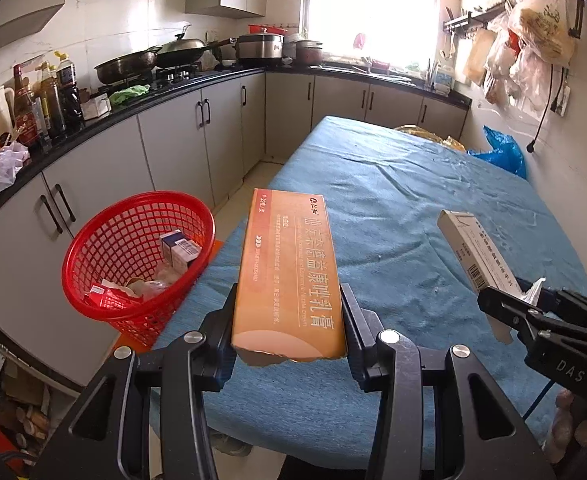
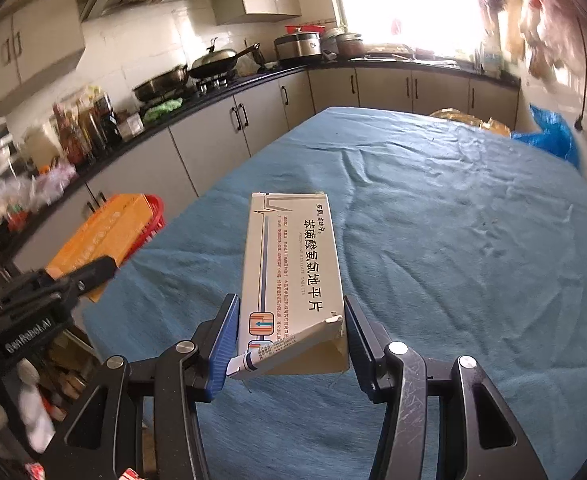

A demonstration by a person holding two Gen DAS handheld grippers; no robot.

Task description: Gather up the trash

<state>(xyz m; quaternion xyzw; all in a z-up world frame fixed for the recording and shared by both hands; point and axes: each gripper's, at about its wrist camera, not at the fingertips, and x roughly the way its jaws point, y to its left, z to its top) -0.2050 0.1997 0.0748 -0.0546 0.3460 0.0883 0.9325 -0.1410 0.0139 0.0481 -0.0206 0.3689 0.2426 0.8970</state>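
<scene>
My left gripper [image 1: 289, 316] is shut on an orange medicine box [image 1: 289, 276] and holds it above the left edge of the blue-clothed table [image 1: 413, 200]. A red mesh basket [image 1: 133, 256] stands to its left, below table height, with small boxes and wrappers in it. My right gripper [image 2: 291, 332] is shut on a white tablet box [image 2: 293, 268] with a torn flap, held above the table. The right gripper and white box show in the left wrist view [image 1: 473, 252]. The orange box [image 2: 101, 236] and the basket rim [image 2: 155, 220] show at the left of the right wrist view.
A dark counter [image 1: 165, 92] with grey cabinets, woks, bottles and a kettle runs along the left and back. Plastic bags hang on the right wall [image 1: 533, 40]. A blue bag [image 1: 501, 152] and a yellow bag [image 1: 425, 132] lie beyond the table's far end.
</scene>
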